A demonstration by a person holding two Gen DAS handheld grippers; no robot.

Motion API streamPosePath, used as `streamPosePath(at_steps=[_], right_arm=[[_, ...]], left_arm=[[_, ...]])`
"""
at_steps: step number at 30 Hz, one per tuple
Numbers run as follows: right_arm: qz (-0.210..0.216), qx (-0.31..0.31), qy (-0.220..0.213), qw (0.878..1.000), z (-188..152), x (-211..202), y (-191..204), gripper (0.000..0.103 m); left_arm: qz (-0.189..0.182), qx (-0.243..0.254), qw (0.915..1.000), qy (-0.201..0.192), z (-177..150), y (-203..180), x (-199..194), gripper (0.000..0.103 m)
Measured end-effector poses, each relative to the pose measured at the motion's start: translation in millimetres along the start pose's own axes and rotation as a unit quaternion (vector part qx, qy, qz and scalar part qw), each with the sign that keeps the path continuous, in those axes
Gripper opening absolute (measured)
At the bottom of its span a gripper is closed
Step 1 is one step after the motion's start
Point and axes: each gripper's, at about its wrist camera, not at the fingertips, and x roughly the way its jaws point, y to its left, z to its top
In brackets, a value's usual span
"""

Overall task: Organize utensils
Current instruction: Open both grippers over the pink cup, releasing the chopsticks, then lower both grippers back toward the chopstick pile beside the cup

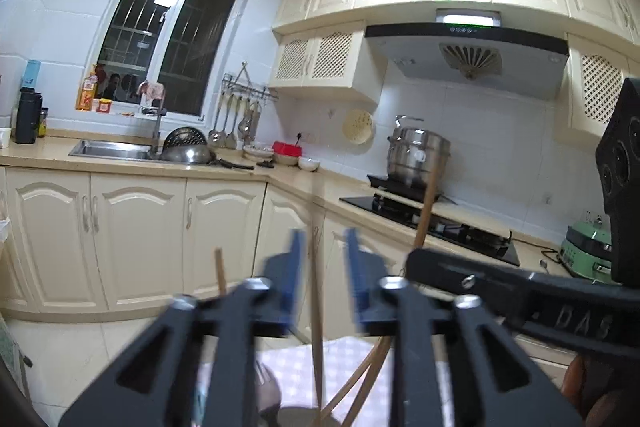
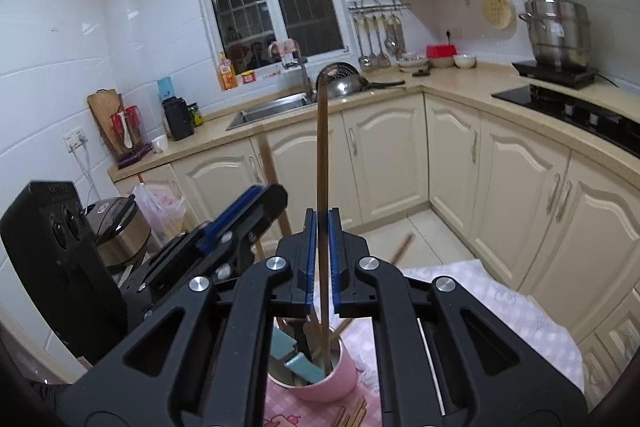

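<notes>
Kitchen; right view alone shows pink cup [image 2: 324, 375]. Right hand-held gripper [image 2: 322, 227] pinches chopstick [image 2: 322, 147]; left hand-held gripper [image 1: 322, 251] parted, chopstick loose between.

Pale pink round metal cup [image 2: 320, 379] standing on a pink-and-white checked cloth [image 2: 480, 311], holding a brown wooden chopstick [image 2: 322, 163] and teal-handled utensils [image 2: 306, 367].

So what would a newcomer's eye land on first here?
Probably the right gripper, pinching one long upright chopstick whose lower end stands in the pink cup on the checked cloth. Next, the left gripper, open around another chopstick.
</notes>
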Motion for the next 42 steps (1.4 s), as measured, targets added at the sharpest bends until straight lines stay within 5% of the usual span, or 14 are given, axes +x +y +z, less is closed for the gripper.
streamPosePath(at_steps=[1,2,3,7,11,28,42], right_arm=[[0.000,0.008,-0.002,1.000,0,-2,-3,0.016],[-0.002,0.014,-0.004,1.000,0,-5,-5,0.046],[-0.009,0.020,-0.010,1.000,0,-9,-7,0.061],[-0.015,0.018,-0.027,0.999,2,-23,-7,0.070],[-0.026,0.023,-0.041,0.999,2,-39,-6,0.092],[-0.052,0.060,-0.023,0.997,-23,-84,-19,0.094],[-0.076,0.085,0.051,0.992,-68,-88,-37,0.094]], left_arm=[[0.002,-0.004,1.0000,0.001,0,4,-3,0.056],[0.002,-0.007,1.0000,0.001,-1,7,-5,0.063],[0.002,-0.011,0.9999,0.000,-1,10,-8,0.069],[-0.001,-0.004,1.0000,0.007,5,17,-24,0.093],[0.003,0.007,0.9997,0.023,12,20,-39,0.097],[0.015,0.029,0.9970,0.070,10,36,-97,0.098],[-0.007,0.051,0.9921,0.115,-20,27,-113,0.098]])
